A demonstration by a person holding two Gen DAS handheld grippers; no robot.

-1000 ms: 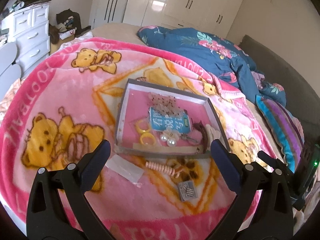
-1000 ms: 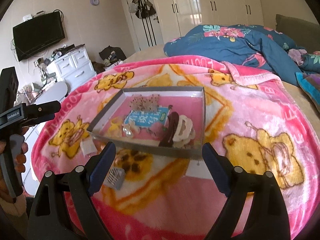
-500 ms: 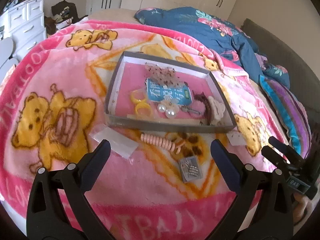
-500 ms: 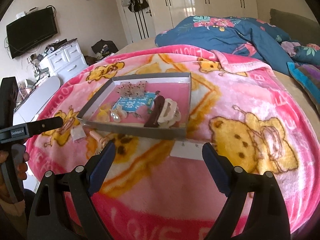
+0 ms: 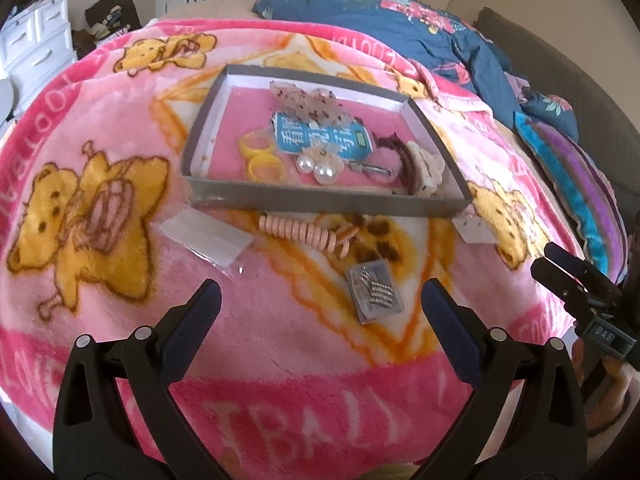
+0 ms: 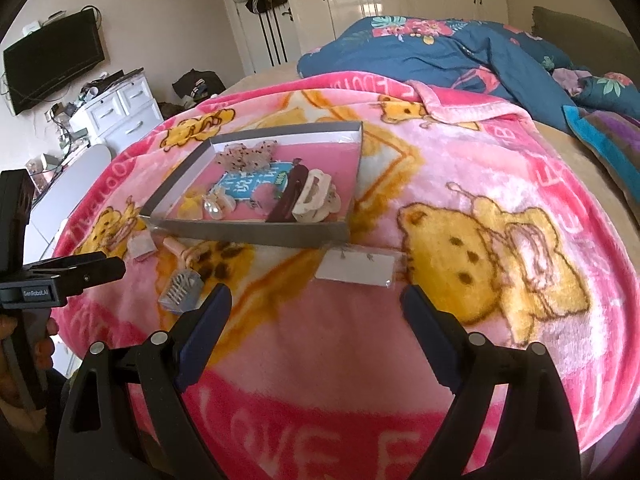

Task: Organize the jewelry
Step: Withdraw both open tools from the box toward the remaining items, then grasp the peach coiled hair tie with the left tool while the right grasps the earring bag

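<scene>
Bedroom, bed under pink bear blanket [image 5: 100, 184]. We use grey tray [image 5: 324, 200] as landmark: hair clips, pearl earrings [image 5: 316, 168], yellow rings inside. Just outside tray's near wall we see coil hair tie [image 5: 304, 234], earring card [image 6: 358, 268], rhinestone card [image 5: 374, 290], likely waiting to go in. Left gripper [image 5: 320, 300], right gripper [image 6: 316, 300] released, fingers spread, empty.

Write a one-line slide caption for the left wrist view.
Open left gripper hovers over a pink blanket, facing a grey tray of jewelry with a coil hair tie outside it.
</scene>
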